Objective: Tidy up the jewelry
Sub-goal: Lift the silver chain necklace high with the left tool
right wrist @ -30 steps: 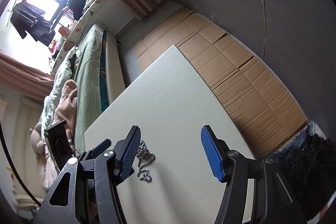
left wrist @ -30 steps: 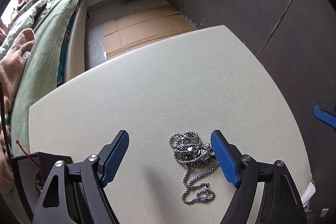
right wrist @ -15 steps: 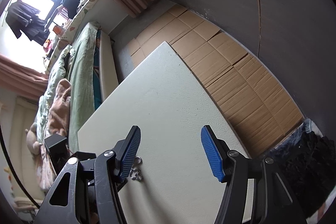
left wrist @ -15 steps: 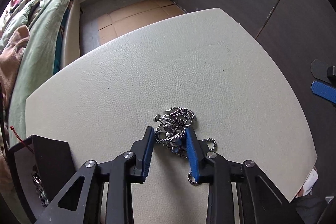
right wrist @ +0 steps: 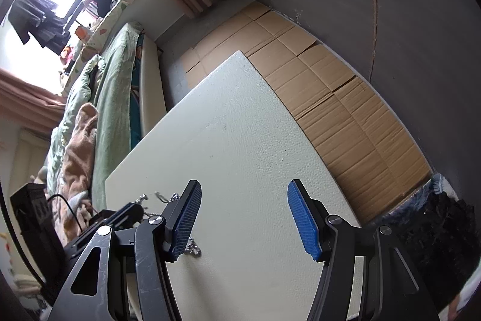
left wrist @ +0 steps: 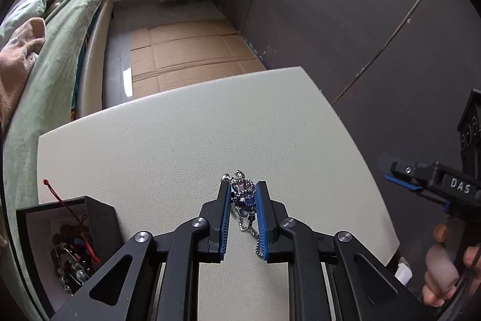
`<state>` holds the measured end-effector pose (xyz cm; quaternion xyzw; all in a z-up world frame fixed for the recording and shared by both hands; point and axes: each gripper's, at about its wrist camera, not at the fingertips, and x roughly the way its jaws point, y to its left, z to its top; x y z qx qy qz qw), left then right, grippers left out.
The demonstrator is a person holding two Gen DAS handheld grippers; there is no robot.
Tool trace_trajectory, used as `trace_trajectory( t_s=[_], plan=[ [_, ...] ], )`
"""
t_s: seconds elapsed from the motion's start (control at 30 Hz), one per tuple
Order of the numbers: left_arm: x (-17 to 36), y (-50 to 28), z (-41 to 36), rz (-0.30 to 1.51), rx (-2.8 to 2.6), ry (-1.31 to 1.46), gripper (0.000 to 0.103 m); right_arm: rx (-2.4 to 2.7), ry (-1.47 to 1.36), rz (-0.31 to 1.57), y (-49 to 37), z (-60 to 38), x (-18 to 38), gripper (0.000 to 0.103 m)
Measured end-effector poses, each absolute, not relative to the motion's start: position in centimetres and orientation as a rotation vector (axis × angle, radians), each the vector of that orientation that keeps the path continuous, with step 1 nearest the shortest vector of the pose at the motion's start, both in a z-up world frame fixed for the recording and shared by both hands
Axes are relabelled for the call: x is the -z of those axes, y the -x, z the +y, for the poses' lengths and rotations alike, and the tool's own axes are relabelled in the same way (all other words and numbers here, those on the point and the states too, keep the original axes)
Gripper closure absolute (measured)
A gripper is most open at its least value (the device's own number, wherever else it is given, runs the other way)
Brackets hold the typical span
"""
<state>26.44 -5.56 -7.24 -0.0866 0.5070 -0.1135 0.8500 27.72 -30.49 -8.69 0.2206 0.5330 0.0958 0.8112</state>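
Gripping a bunched silver chain necklace (left wrist: 243, 194), the left gripper (left wrist: 243, 208) is seen with its blue pads pressed onto the tangle, which bulges out past the fingertips while a loose tail of chain hangs down between the fingers toward the pale desk (left wrist: 180, 140). A second ago the same pads were spread wide on either side of the necklace as it lay flat on the desk; half a second ago they were closed partway around it. The necklace now appears to be lifted, or at least gathered clear of the surface, though contact of the dangling tail with the desk cannot be ruled out. A black jewelry box (left wrist: 69, 230) stands open near the left edge of the desk, with beaded bracelets and a red cord held inside. The grasp is judged to be complete, so carrying the necklace over to the box seems to be the next step. The right gripper (right wrist: 243, 218) is held with its pads wide apart and nothing between them, above the desk to the right.
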Motion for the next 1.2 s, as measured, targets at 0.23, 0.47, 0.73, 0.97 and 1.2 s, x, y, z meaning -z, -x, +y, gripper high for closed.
trace_trajectory(
  t_s=[0.23, 0.47, 0.73, 0.97, 1.2],
  plan=[
    [4.0, -25.8, -4.3, 0.989, 0.252, 0.236, 0.086, -0.234, -0.438, 1.145, -27.7, -29.4, 8.8, 0.042],
    [-0.4, -25.1, -3.9, 0.902, 0.270, 0.248, 0.086, -0.301, -0.400, 1.153, -27.8, -27.0, 8.8, 0.042],
    [-6.0, -23.5, -3.7, 0.795, 0.275, 0.217, 0.086, -0.374, -0.354, 1.166, -27.4, -24.2, 8.9, 0.042],
    [-11.5, -22.0, -2.1, 0.683, 0.248, 0.194, 0.086, -0.419, -0.309, 1.159, -27.1, -22.3, 9.0, 0.043],
    [-15.3, -21.0, -0.2, 0.608, 0.212, 0.180, 0.086, -0.473, -0.232, 1.187, -27.7, -19.3, 10.3, 0.065]
  ],
)
